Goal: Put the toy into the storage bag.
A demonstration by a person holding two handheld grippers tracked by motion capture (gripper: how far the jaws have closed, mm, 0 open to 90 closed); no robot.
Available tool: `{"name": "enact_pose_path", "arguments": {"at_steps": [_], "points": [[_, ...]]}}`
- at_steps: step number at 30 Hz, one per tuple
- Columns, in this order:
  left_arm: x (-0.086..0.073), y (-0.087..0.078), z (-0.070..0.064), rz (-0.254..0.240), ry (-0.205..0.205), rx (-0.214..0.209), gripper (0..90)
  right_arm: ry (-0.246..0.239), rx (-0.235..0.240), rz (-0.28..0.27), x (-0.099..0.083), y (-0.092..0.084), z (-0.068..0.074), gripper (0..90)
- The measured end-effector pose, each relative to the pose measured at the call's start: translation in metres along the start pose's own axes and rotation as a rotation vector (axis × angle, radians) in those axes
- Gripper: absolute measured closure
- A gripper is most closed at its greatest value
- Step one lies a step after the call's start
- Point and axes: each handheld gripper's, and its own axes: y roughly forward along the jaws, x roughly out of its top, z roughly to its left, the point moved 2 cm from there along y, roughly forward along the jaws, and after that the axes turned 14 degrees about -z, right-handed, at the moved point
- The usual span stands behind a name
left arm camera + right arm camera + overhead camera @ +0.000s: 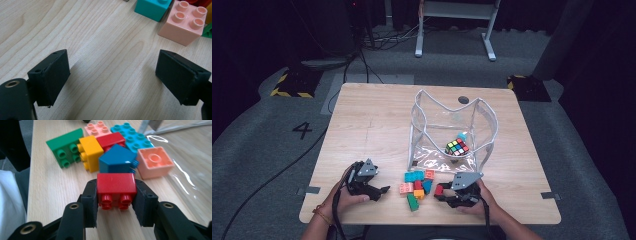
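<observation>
Right gripper (pixel 115 202) clasping red brick (pixel 115 188)

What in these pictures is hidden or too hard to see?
- Red brick: right gripper view, its sides are covered by the right gripper pads.
- Pale blue piece in the clear bag: high view, too small to identify.
- Teal brick: left gripper view, cut off by the top edge.
</observation>
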Motion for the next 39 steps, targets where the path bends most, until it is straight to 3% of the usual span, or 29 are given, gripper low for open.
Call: {"name": "enact_pose_path", "arguments": {"at_steps": [3,4,8,11,23,28,39], "points": [[0.0,0.0,0.0,0.0,0.0,0.0,12.3,-0.01,-0.006,-0.008,0.0,-0.014,-0.004,59.1],[0.0,0.0,0.0,0.0,0.0,0.0,12.2,-0.051,0.008,-0.033,0.0,-0.017,-0.008,59.1],[0.0,0.0,0.0,0.0,0.003,0.001,12.3,-0.025,-0.022,-0.044,-0.001,-0.038,-0.014,59.2],[0.0,0.0,0.0,-0.001,0.003,0.0,12.2,-0.049,-0.052,-0.058,-0.005,-0.053,-0.023,59.2],[0.0,0.0,0.0,-0.001,0.003,0.001,12.2,-0.019,-0.18,-0.085,-0.02,-0.11,-0.048,59.2],[0.0,0.0,0.0,-0.001,0.003,0.001,12.2,0.02,-0.221,-0.117,-0.022,-0.131,-0.057,59.2],[0.0,0.0,0.0,-0.001,0.003,0.001,12.2,0.026,-0.339,-0.134,-0.009,-0.166,-0.087,59.2]]}}
